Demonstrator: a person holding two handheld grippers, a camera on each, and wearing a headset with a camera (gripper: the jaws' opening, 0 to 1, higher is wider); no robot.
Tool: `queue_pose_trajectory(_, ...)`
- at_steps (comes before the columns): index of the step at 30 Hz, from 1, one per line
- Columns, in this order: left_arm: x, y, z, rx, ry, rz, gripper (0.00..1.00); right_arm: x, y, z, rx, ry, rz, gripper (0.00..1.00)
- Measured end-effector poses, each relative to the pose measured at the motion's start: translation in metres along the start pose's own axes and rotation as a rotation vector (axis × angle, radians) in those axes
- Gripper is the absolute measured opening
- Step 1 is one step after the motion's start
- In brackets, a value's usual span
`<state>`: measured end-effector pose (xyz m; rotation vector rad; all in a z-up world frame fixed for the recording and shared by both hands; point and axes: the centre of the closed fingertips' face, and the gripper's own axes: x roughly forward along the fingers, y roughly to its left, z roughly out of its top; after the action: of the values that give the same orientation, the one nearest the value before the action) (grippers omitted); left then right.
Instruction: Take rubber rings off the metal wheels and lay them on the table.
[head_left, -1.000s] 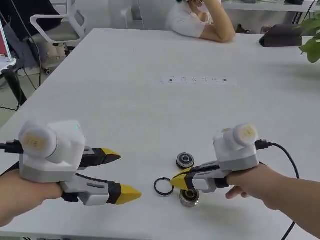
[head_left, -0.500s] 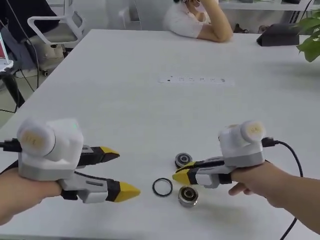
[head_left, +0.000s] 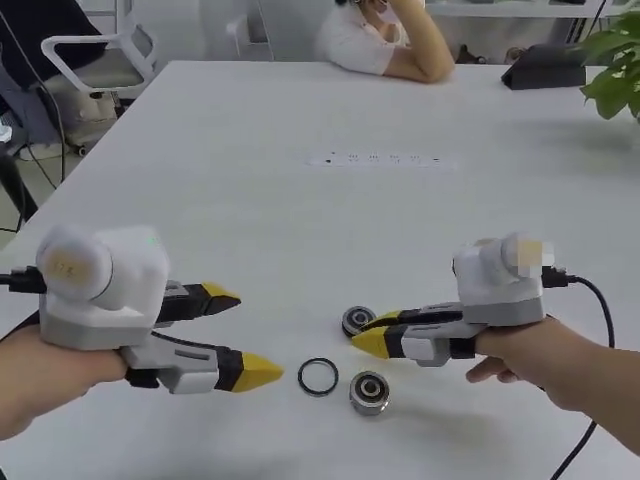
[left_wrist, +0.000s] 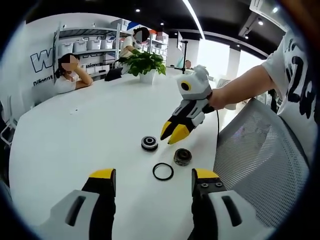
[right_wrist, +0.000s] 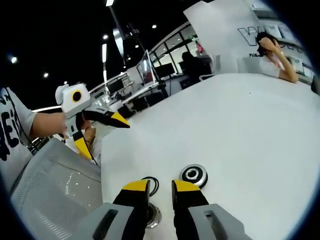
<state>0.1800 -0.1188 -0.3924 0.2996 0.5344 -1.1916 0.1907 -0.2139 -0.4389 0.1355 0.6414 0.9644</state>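
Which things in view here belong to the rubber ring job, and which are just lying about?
Job:
rubber ring
near metal wheel
far metal wheel

Lying about:
power strip
dark bag
plant

Two metal wheels (head_left: 369, 391) (head_left: 358, 320) and one loose rubber ring (head_left: 317, 376) (black).

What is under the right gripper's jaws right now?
The right gripper hovers over bare table, between a ringed wheel and a stripped wheel. In its own view, its jaws hide part of the stripped wheel.
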Motion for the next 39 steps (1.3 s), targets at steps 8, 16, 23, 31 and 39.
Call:
queue_pose_trajectory(8,0.008,0.003,0.009,0.01,-0.006,-0.004,0.58,-0.013,-0.013,0.007,-0.009,-0.03,-0.039,0.19)
queue_pose_trajectory(16,0.017,0.009,0.015,0.004,-0.008,-0.008,0.57,-0.022,-0.026,0.01,-0.014,-0.057,-0.075,0.21)
queue_pose_trajectory(23,0.027,0.014,0.02,-0.005,-0.008,-0.013,0.56,-0.026,-0.031,0.009,-0.015,-0.062,-0.091,0.22)
queue_pose_trajectory(31,0.037,0.019,0.023,-0.013,-0.008,-0.019,0.55,-0.027,-0.038,0.006,-0.022,-0.062,-0.108,0.24)
queue_pose_trajectory(39,0.05,0.021,0.021,-0.004,0.012,-0.036,0.52,-0.026,-0.045,0.004,-0.028,-0.061,-0.12,0.26)
